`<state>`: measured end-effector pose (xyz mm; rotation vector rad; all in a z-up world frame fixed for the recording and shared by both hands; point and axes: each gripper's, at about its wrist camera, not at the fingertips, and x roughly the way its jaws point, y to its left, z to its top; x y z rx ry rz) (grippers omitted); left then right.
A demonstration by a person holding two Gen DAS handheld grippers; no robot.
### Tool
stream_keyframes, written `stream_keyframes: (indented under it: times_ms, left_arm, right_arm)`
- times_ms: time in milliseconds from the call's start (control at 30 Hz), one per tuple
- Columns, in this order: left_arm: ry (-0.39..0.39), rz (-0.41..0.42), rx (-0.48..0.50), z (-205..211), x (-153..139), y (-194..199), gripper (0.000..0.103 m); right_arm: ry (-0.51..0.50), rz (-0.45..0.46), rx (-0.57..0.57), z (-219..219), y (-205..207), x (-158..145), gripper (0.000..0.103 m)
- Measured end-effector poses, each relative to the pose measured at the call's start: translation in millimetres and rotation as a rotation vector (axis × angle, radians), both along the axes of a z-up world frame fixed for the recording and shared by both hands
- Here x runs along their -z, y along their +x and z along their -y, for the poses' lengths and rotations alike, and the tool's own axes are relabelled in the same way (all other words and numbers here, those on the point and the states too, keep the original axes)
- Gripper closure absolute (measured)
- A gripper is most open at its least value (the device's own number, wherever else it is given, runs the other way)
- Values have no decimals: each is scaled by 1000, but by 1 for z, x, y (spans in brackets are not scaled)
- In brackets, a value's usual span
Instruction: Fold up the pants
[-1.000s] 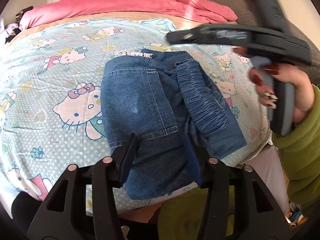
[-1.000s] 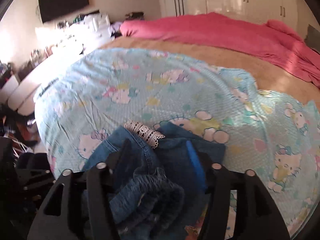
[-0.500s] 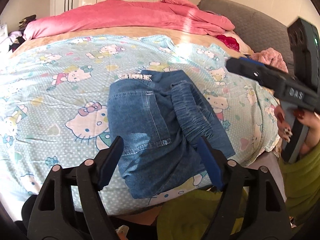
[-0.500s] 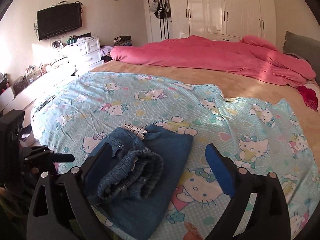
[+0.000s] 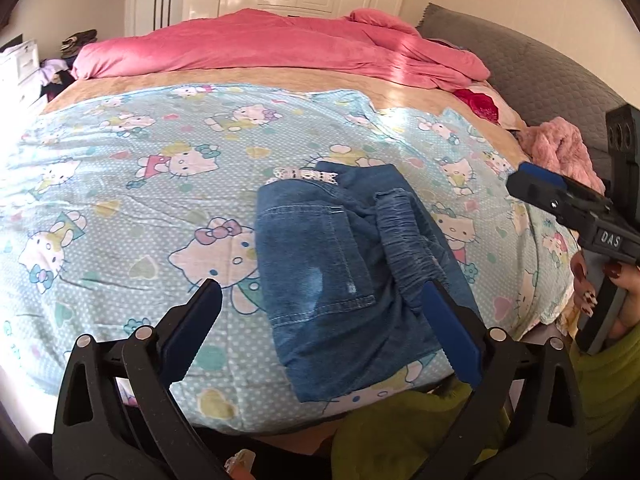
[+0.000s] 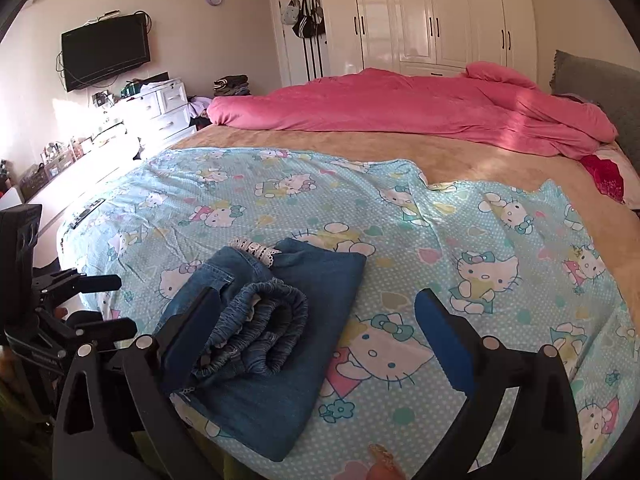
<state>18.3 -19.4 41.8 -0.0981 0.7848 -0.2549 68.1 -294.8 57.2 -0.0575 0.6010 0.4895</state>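
Blue denim pants [image 5: 340, 264] lie folded into a compact bundle on the light blue cartoon-cat sheet [image 5: 132, 208] near the bed's front edge, elastic waistband on top and a lace hem at the far end. They also show in the right wrist view [image 6: 272, 320]. My left gripper [image 5: 320, 320] is open and empty, raised just in front of the bundle. My right gripper [image 6: 316, 328] is open and empty, held back above the sheet; it also shows at the right of the left wrist view [image 5: 576, 208].
A pink duvet [image 6: 420, 104] lies bunched across the far side of the bed. A grey headboard [image 5: 532, 76] and pink fluffy cloth [image 5: 560, 148] are at the right. A white dresser [image 6: 160, 108], wall TV [image 6: 106, 50] and wardrobes [image 6: 432, 16] stand beyond.
Both grippers let go of the pants, opened wide and drew back from the bundle. The right gripper moved away to the right. The folded pants stay in place.
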Motion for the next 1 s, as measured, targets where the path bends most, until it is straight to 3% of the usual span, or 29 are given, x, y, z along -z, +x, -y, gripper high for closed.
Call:
stream_keyframes:
  times_ms: [1000]
  left_arm:
    - [-75, -123, -100, -26, 36, 33, 10]
  right_arm:
    - [16, -240, 76, 6, 23, 64, 6]
